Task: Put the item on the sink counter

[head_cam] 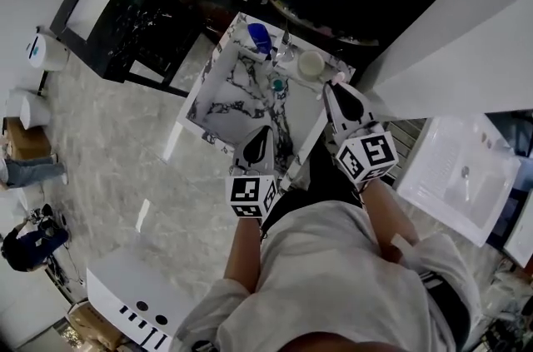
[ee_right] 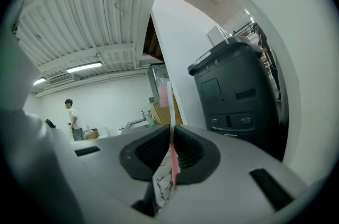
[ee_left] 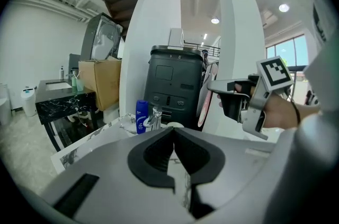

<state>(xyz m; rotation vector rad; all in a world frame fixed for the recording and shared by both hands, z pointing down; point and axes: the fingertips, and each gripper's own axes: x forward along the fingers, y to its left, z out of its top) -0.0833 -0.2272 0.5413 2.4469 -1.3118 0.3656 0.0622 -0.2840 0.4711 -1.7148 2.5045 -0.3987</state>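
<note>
- Right gripper view: a pink-and-white toothbrush point(ee_right: 164, 96) stands upright, pinched between the closed jaws of the right gripper point(ee_right: 171, 135), near the right end of the marble sink counter point(head_cam: 236, 32).
- This looks like the carrying step. Next, the brush needs lowering onto bare marble and releasing.
- Left gripper point(ee_left: 174, 132): jaws together on nothing.
- White cup point(head_cam: 311, 64) by the blue bottle point(head_cam: 259, 37): contents unclear. The basin point(head_cam: 225, 96) looks empty.
</note>
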